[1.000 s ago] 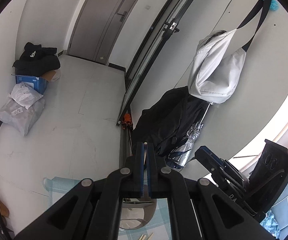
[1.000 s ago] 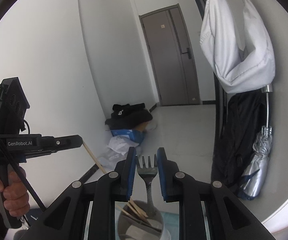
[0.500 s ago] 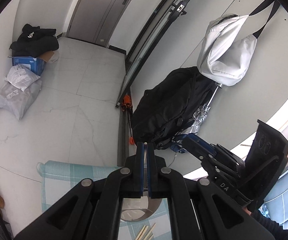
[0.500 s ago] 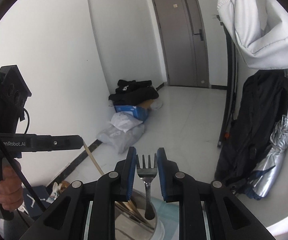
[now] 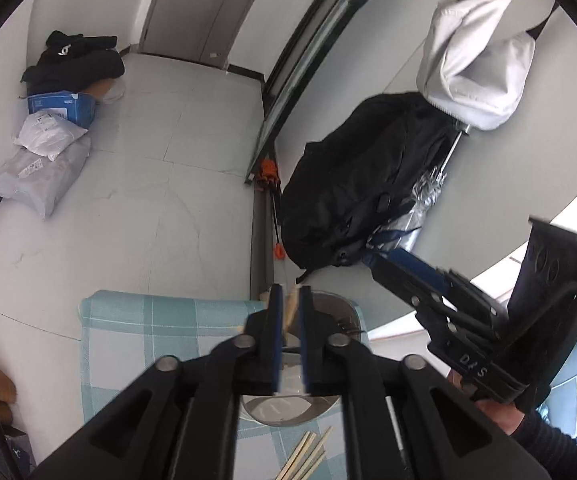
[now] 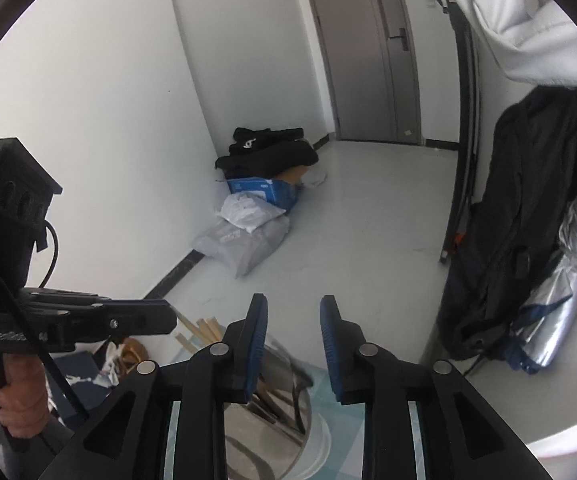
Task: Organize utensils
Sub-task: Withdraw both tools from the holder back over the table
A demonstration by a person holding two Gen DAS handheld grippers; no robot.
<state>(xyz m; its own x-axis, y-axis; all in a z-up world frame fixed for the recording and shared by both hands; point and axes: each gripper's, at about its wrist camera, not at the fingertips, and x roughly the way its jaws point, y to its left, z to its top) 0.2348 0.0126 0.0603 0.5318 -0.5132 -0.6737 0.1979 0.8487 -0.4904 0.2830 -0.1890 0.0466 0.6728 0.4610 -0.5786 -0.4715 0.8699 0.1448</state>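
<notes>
While both arms hide most of the cup (image 5: 330, 308), the left claw (image 5: 288, 300) has just parted around a blurred chopstick (image 5: 291, 306); the right claw (image 6: 293, 320) just opened, empty, fork (image 6: 300, 376) barely discernible inside.

Beyond the fingers a pale tiled floor (image 6: 368, 216) runs to a grey door (image 6: 364, 52) between white walls (image 6: 100, 92) in even daylight. Left of the fingers, parcels (image 6: 244, 240), a blue box (image 6: 264, 190) and black clothes (image 6: 264, 152) sit piled in the corner. To the right, a black coat (image 5: 352, 184), a white bag (image 5: 476, 64) and a silver umbrella (image 6: 564, 280) hang on the wall.
</notes>
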